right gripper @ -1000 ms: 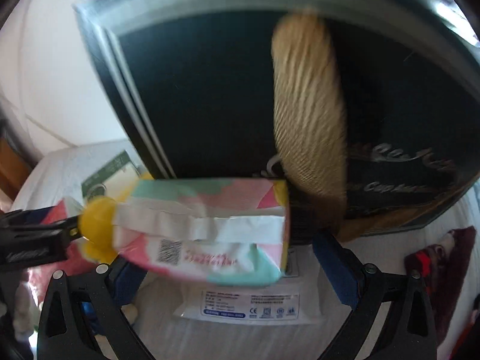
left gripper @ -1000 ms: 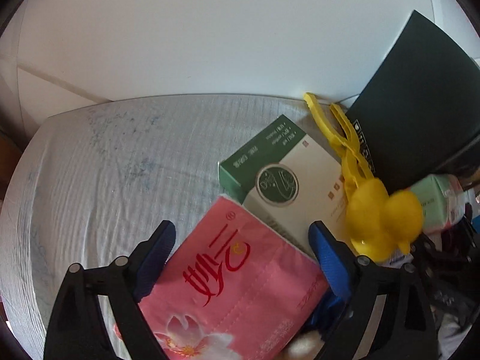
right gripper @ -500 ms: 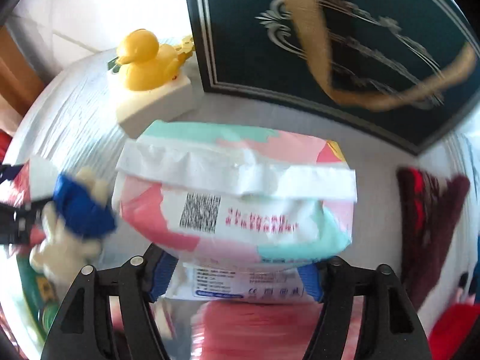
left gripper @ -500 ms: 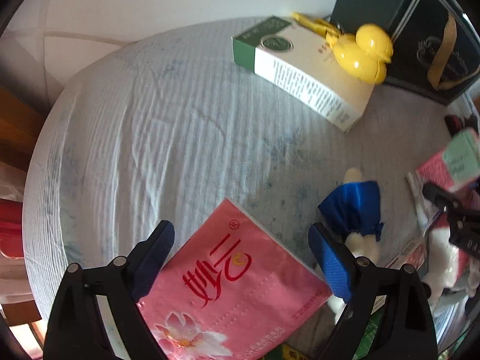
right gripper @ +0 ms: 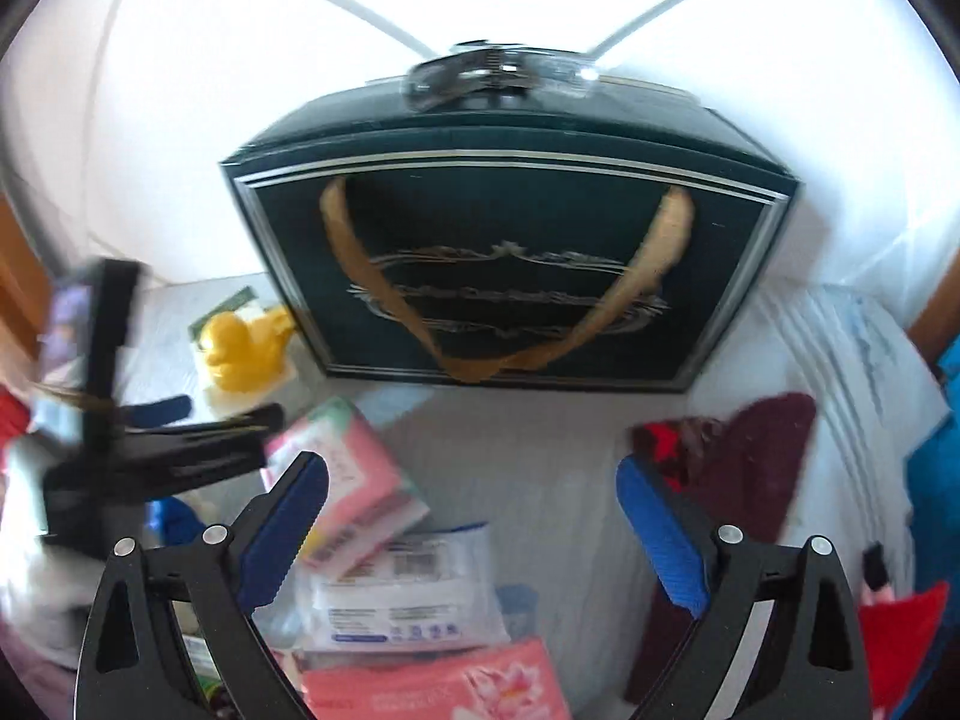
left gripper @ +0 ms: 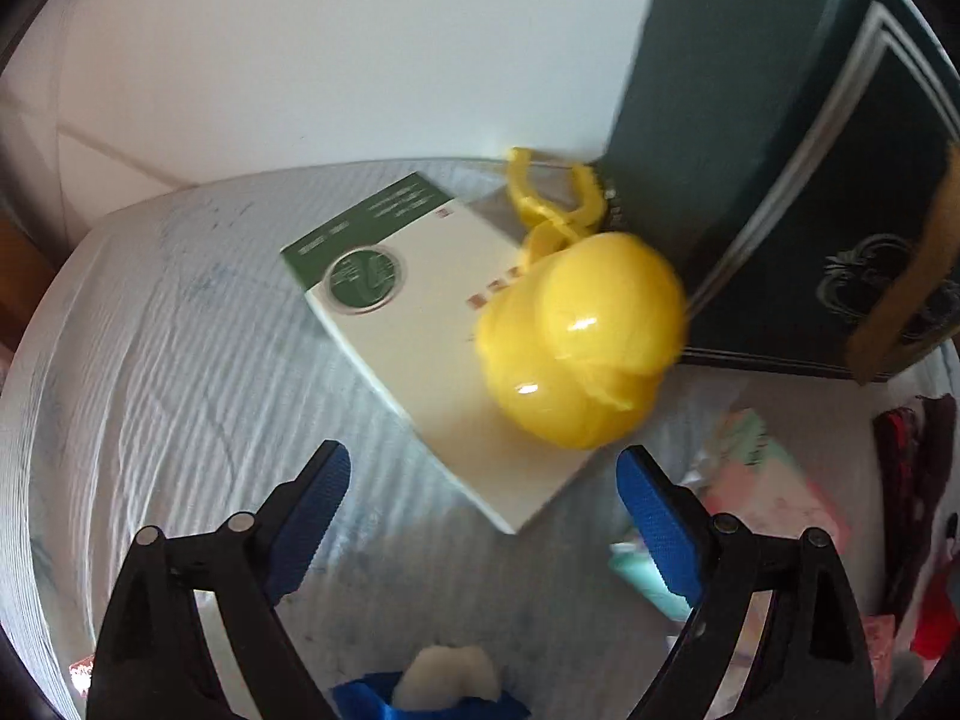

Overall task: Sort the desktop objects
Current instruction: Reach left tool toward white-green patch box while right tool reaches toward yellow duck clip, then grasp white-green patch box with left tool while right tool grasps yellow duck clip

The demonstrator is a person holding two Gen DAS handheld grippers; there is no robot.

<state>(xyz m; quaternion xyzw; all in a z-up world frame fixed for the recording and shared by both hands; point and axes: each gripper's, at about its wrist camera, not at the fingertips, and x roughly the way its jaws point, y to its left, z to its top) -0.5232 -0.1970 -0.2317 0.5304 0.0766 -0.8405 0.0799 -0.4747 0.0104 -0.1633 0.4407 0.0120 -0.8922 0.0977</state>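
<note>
Both pairs of fingers are spread wide and grasp nothing: the left gripper hangs over the near corner of a white-and-green box, and the right gripper, whose jaws have just been opening, has only table and packets under the gap between its fingers. The things to be sorted lie scattered on a ribbed white cloth: a yellow duck sits on the box, just beside a dark green gift bag standing at the back, and a pink-and-mint tissue pack lies on a clear packet of wipes.

The duck looks like glossy, rounded, hard plastic, so pads may slide off its curves, and a nudge to the box could tip it off. The tissue pack is soft film that would crumple under a tight squeeze, and the wipes packet is slick and flat, hard to get under. The bag's loose tan ribbon handle could snag a finger.
</note>
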